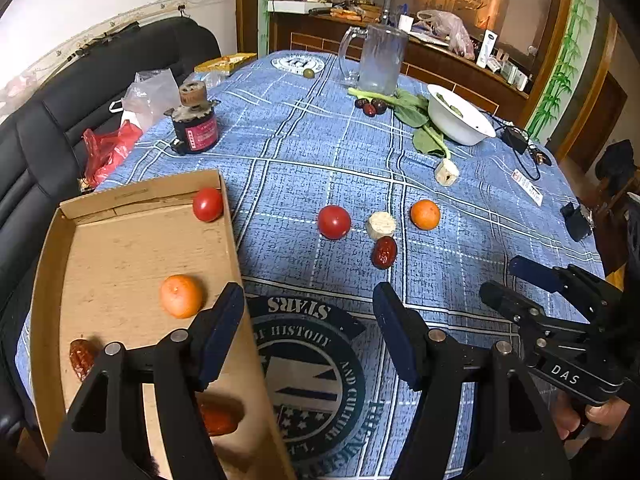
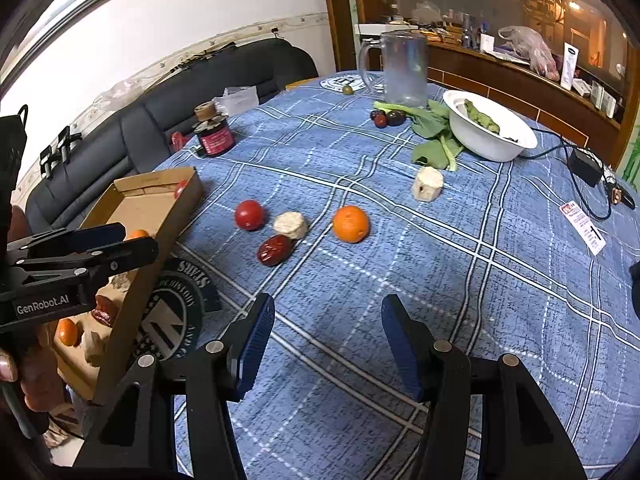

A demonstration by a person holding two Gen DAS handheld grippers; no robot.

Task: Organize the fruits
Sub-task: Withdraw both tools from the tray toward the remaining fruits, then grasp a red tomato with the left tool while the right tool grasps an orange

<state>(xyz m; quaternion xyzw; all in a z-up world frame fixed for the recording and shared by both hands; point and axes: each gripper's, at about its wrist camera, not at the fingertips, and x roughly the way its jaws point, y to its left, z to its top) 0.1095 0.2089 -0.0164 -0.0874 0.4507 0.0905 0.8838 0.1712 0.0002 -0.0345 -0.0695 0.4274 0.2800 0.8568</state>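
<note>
From the left wrist camera, the left gripper [image 1: 308, 308] hangs with its jaws spread and nothing between them, one finger over the right wall of the cardboard tray [image 1: 232, 240], the other over the blue plaid tablecloth [image 1: 304, 152]. The tray holds a tomato [image 1: 207, 204] in its far right corner, an orange [image 1: 181, 295] near the middle, and a red date [image 1: 81, 358] by the left wall. Another reddish fruit [image 1: 218, 416] lies lower in the tray, half covered by the gripper's finger, so its kind is unclear. Loose on the cloth sit a second tomato [image 1: 334, 222], a pale cut chunk [image 1: 381, 225], a second date [image 1: 384, 252] and a second orange [image 1: 425, 214]. A white bowl [image 1: 460, 120] holds some leafy greens; a glass mug [image 1: 380, 58] stands behind it. The right gripper [image 1: 516, 280] enters at the right edge, its jaws apart.

From the right wrist camera, the right gripper [image 2: 328, 328] is likewise spread and empty above bare cloth. The loose tomato [image 2: 249, 215], chunk [image 2: 291, 225], date [image 2: 274, 249] and orange [image 2: 351, 223] lie ahead of it, well apart from its fingers. The tray [image 2: 176, 208] sits at left, its contents largely screened by the left gripper [image 2: 116, 246] and the hand [image 2: 36, 380] holding it; an orange [image 2: 67, 332] and dark dates [image 2: 105, 312] peek out beneath. The white bowl [image 2: 492, 136] shows greens [image 2: 480, 118] inside.
</note>
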